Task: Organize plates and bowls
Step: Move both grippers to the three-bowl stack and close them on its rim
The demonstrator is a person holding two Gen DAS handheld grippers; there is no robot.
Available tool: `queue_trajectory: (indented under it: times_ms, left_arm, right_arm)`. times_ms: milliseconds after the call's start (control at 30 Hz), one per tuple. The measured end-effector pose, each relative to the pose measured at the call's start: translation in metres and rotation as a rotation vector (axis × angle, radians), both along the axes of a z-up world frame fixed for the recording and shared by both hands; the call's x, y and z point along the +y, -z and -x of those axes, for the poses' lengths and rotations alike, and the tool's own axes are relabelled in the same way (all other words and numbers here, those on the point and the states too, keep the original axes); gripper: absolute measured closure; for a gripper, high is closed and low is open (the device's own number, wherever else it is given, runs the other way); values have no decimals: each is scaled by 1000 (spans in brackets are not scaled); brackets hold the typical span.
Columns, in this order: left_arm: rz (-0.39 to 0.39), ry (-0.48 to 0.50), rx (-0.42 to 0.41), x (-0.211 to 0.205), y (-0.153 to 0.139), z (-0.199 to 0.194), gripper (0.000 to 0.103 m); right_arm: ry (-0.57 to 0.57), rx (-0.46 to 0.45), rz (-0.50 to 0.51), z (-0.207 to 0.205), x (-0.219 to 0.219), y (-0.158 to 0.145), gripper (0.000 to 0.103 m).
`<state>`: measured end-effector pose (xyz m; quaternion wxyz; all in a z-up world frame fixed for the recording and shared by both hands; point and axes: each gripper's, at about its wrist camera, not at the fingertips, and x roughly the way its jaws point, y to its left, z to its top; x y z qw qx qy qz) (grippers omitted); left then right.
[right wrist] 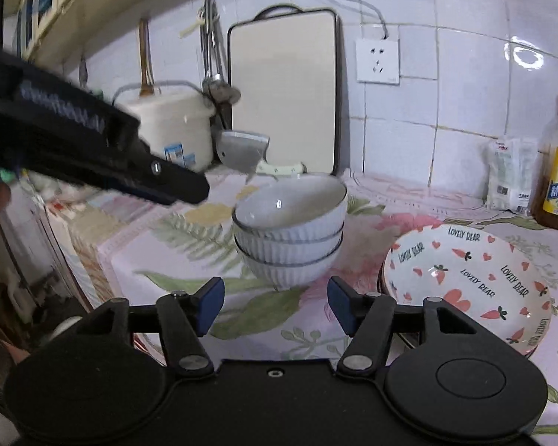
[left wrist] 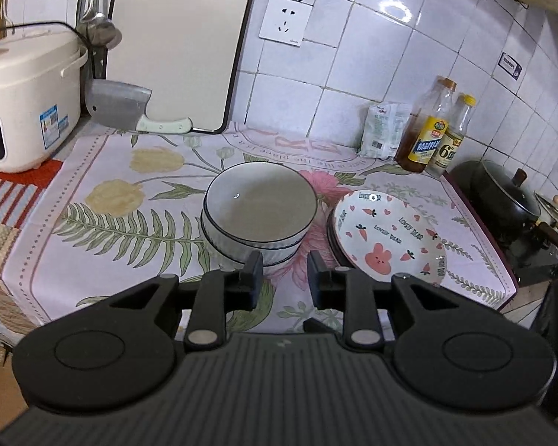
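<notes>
Three white ribbed bowls with dark rims stand nested in a stack (left wrist: pixel 260 204) (right wrist: pixel 290 223) on the floral cloth. To their right lies a plate printed with a pink rabbit and carrots (left wrist: pixel 387 234) (right wrist: pixel 465 278), on top of other plates whose dark rims show underneath. My left gripper (left wrist: pixel 286 278) hangs just in front of the bowl stack, jaws a little apart with nothing between them; it shows blurred in the right wrist view (right wrist: pixel 193 191), up left of the bowls. My right gripper (right wrist: pixel 275 304) is open and empty, short of the stack's base.
A white rice cooker (left wrist: pixel 22 100) stands at the back left, with a cleaver (left wrist: pixel 119 106) and a cutting board (left wrist: pixel 178 44) leaning on the tiled wall. Two bottles (left wrist: pixel 427 130) and a bag (left wrist: pixel 385 130) stand back right. A black pot (left wrist: pixel 502 193) sits beyond the cloth's right edge.
</notes>
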<state>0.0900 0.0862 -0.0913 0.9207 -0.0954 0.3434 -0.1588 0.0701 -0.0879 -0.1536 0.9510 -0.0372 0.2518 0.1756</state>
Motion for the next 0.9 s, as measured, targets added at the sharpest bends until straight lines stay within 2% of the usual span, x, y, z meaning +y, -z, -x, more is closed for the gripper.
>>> queue_trajectory:
  times_ms: [167, 233, 400, 500, 600, 700, 900]
  left_arm:
    - [78, -13, 20, 18, 16, -12, 71]
    - [134, 1, 30, 28, 18, -15, 63]
    - [129, 23, 25, 37, 19, -29, 61]
    - [141, 23, 36, 41, 26, -47, 54]
    - [154, 10, 70, 47, 38, -67, 52]
    - [161, 6, 100, 52, 49, -88, 45]
    - [250, 7, 188, 64, 79, -130, 43]
  right_arm:
    - [22, 47, 4, -23, 10, 30, 32]
    - [25, 58, 7, -32, 14, 40, 32]
    - [31, 10, 20, -44, 23, 55, 31]
    - [47, 5, 18, -56, 27, 66, 29]
    - [66, 0, 30, -68, 33, 77, 28]
    - [97, -12, 30, -78, 36, 85, 23]
    - [80, -37, 17, -91, 39, 91, 15]
